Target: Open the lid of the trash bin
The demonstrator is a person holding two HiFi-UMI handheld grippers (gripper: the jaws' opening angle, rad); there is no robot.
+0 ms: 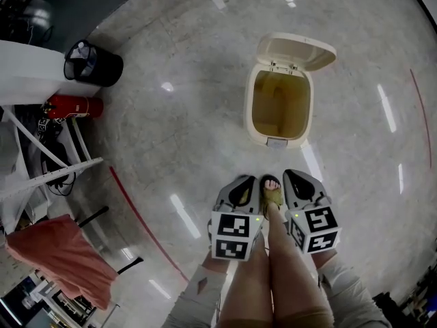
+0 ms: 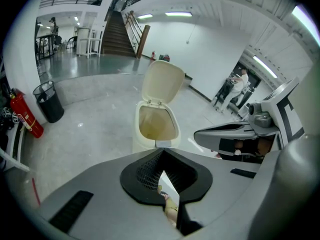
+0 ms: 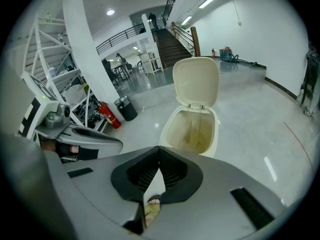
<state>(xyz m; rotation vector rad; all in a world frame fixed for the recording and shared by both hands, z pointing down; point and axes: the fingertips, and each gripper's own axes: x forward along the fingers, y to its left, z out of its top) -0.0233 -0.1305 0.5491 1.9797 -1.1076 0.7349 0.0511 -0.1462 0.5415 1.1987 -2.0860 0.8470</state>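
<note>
The cream trash bin (image 1: 256, 108) stands on the grey floor with its lid (image 1: 295, 52) swung up and back, so its bare inside shows. The bin (image 2: 156, 126) with its raised lid (image 2: 161, 81) is also straight ahead in the left gripper view, and the bin (image 3: 192, 131) with its lid (image 3: 196, 81) in the right gripper view. My left gripper (image 1: 240, 186) and right gripper (image 1: 295, 180) hang side by side short of the bin, by my legs, both shut and holding nothing. A sandalled foot (image 1: 271, 186) shows between them.
A black mesh waste basket (image 1: 92, 63) and a red fire extinguisher (image 1: 72, 106) sit at the far left beside a white frame rack (image 1: 48, 162). A red cloth (image 1: 58, 251) hangs at lower left. A red line (image 1: 143, 224) crosses the floor. Stairs (image 2: 117, 34) rise far behind.
</note>
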